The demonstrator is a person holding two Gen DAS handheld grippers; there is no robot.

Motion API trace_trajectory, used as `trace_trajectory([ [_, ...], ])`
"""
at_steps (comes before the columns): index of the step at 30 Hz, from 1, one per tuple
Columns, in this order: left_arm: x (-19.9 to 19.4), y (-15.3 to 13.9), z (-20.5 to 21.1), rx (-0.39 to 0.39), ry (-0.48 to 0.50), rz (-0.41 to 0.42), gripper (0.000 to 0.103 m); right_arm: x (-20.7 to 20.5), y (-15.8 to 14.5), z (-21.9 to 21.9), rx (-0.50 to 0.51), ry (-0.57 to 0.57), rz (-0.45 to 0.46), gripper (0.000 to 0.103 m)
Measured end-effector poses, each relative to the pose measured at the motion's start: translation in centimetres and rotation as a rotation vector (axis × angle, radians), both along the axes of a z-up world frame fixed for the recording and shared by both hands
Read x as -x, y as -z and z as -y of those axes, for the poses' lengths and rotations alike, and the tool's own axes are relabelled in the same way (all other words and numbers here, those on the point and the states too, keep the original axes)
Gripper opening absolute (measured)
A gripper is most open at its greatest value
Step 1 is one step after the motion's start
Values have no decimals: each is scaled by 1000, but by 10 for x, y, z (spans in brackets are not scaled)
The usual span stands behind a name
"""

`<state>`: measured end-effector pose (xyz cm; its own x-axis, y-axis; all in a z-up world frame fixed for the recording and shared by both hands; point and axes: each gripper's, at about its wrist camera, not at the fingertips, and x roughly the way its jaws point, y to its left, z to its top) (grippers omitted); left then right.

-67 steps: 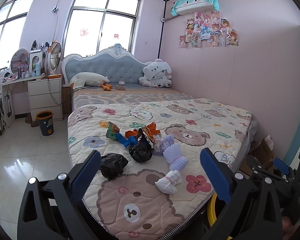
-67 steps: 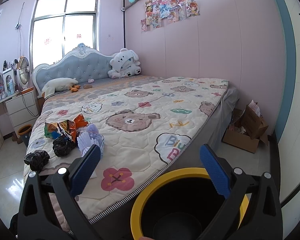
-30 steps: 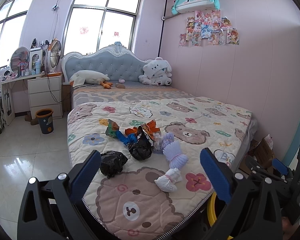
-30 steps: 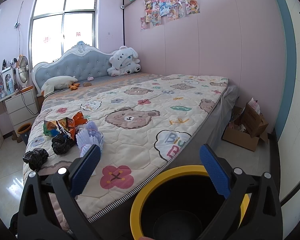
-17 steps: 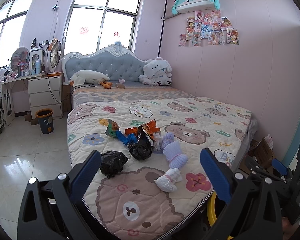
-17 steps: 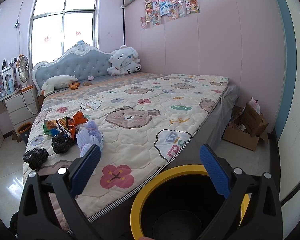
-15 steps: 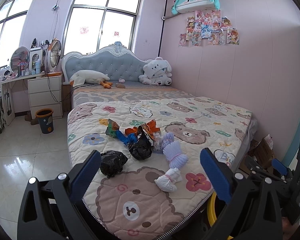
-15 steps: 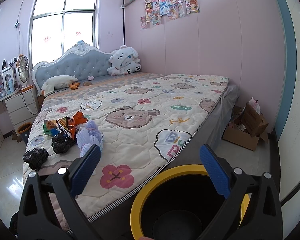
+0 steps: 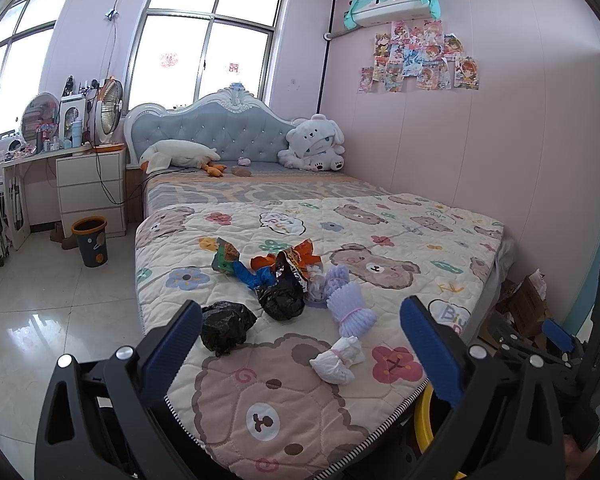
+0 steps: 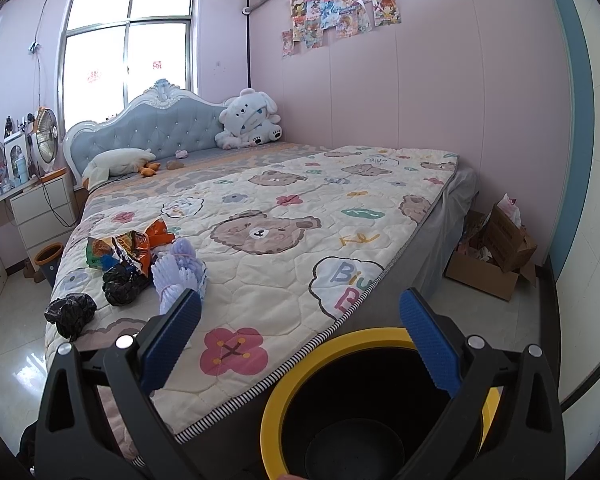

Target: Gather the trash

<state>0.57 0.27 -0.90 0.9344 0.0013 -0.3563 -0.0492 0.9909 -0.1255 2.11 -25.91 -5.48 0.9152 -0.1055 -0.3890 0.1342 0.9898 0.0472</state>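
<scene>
Trash lies on the bear quilt point(image 9: 380, 220) near the bed's foot: two black crumpled bags point(image 9: 226, 326) point(image 9: 281, 298), orange and green snack wrappers point(image 9: 296, 256), lilac foam netting point(image 9: 350, 308) and a white wad point(image 9: 338, 360). My left gripper point(image 9: 300, 340) hangs open before the bed's foot end, apart from all of it. My right gripper point(image 10: 300, 336) is open too, above a black bin with a yellow rim point(image 10: 276, 408) on the floor by the bed corner. The right wrist view also shows the black bags point(image 10: 120, 282) and netting point(image 10: 176, 270).
A small orange-rimmed bin point(image 9: 90, 240) stands by the white drawers point(image 9: 92, 190). An open cardboard box point(image 10: 496, 256) sits by the pink wall. Plush toys point(image 9: 314, 148) rest at the headboard. Tiled floor point(image 9: 40, 320) stretches left of the bed.
Over two seconds both views shifted slightly, the bed sitting a little lower and farther in frame. In the last half second nothing has visibly changed.
</scene>
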Motion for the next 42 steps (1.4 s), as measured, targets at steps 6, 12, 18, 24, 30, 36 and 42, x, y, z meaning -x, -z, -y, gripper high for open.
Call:
trace_trajectory([
  [6, -1, 16, -2, 10, -7, -10, 96, -4, 4, 0, -26, -9, -28, 95],
  [12, -6, 16, -13, 19, -27, -23, 96, -8, 5, 1, -54, -43, -46, 95],
  [18, -20, 22, -34, 25, -73, -69, 96, -28, 13, -8, -65, -74, -97, 95],
  [24, -45, 35, -59, -4, -123, -127, 96, -50, 26, -27, -82, -225, -161, 95],
  [30, -79, 56, -88, -21, -156, -203, 96, -79, 51, -55, -118, -336, -260, 95],
  [36, -115, 81, -106, -25, -143, -282, 96, -100, 72, -93, -90, -383, -313, 95],
  [42, -139, 103, -113, -1, -125, -338, 96, -121, 91, -115, -98, -420, -354, 95],
])
